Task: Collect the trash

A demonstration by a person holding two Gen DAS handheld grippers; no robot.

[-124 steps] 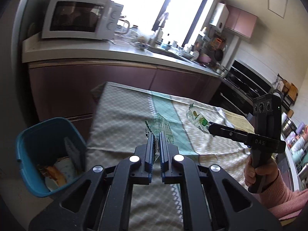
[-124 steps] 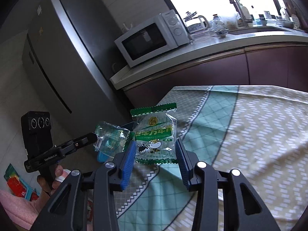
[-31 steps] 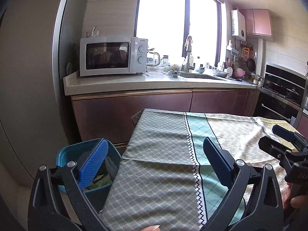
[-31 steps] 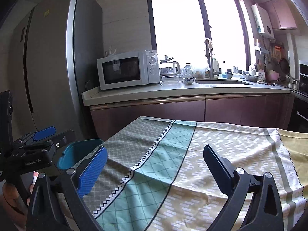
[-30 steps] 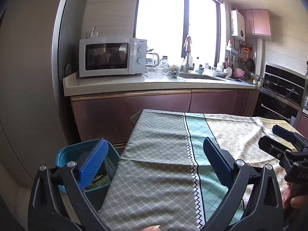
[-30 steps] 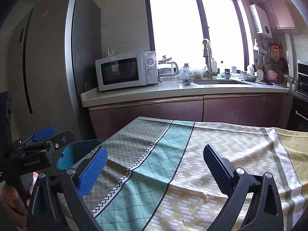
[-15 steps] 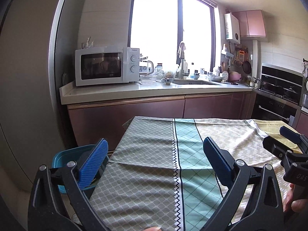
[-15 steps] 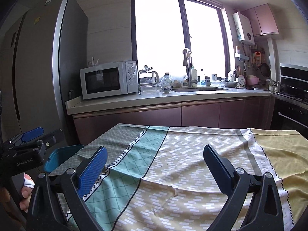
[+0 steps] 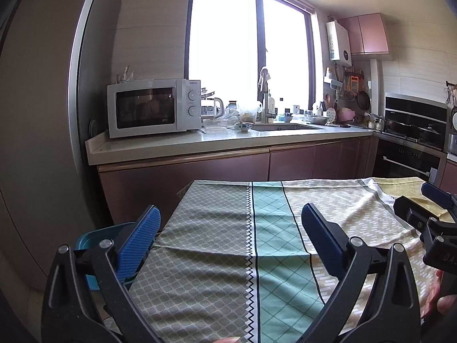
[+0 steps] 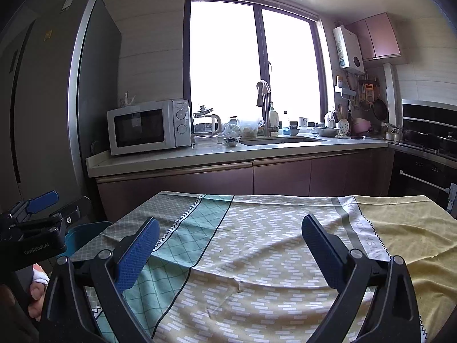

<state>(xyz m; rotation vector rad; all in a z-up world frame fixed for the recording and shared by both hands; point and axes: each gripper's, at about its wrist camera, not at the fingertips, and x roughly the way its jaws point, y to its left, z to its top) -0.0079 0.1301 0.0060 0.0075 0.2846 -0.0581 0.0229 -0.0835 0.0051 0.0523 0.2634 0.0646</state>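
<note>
My left gripper (image 9: 230, 223) is open over the near left part of the table, nothing between its blue pads (image 9: 140, 240). My right gripper (image 10: 230, 238) is open too, holding nothing above the middle of the cloth. A blue bin (image 9: 94, 238) stands on the floor off the table's left edge; only its rim shows, partly behind the left finger, and it appears again in the right wrist view as the blue bin (image 10: 84, 234). No wrapper or other trash lies on the patterned tablecloth (image 9: 217, 245). Each gripper shows in the other's view: right gripper (image 9: 425, 214), left gripper (image 10: 42, 208).
A counter (image 9: 228, 140) runs behind the table with a white microwave (image 9: 151, 107), kettle, bowls and a sink with a tap. A tall grey fridge (image 10: 48, 108) stands on the left, an oven and stove (image 9: 411, 140) on the right. A hand (image 10: 35, 288) holds the left tool.
Four seconds ago each gripper held a wrapper; now both stand open without them. Over the last second both cameras pulled back and levelled, and the bin slid lower left in view.
</note>
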